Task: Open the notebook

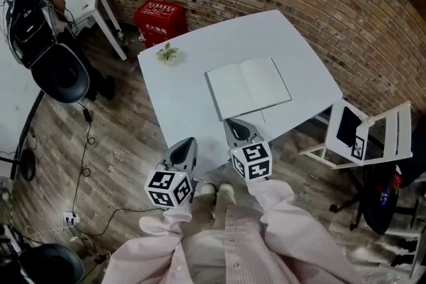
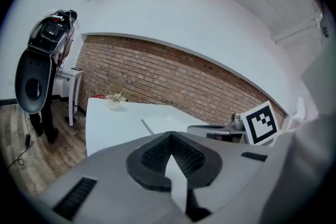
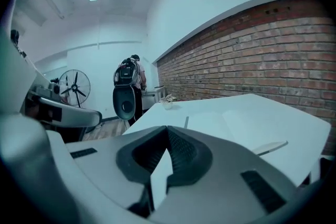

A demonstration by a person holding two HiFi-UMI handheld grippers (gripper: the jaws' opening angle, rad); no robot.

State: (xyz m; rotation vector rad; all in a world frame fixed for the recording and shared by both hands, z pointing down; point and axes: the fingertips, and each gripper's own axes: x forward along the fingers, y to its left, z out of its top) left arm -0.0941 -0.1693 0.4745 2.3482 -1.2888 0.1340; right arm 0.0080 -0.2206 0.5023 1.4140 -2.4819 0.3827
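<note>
The notebook [image 1: 247, 86] lies open and flat on the white table [image 1: 174, 103], showing two blank pages. In the left gripper view it shows as a pale sheet [image 2: 167, 121] past the jaws, and in the right gripper view it lies a little ahead [image 3: 231, 123]. My left gripper [image 1: 187, 143] hangs at the table's front edge, left of the notebook, with its jaws closed together [image 2: 169, 135] and nothing between them. My right gripper [image 1: 235, 124] sits just in front of the notebook's near edge, shut and empty [image 3: 168, 128].
A small potted plant [image 1: 168, 53] stands at the table's far left corner. A red box [image 1: 160, 20] sits by the brick wall, a black office chair [image 1: 60, 73] to the left, a white folding chair [image 1: 363, 136] to the right. Cables run across the wooden floor.
</note>
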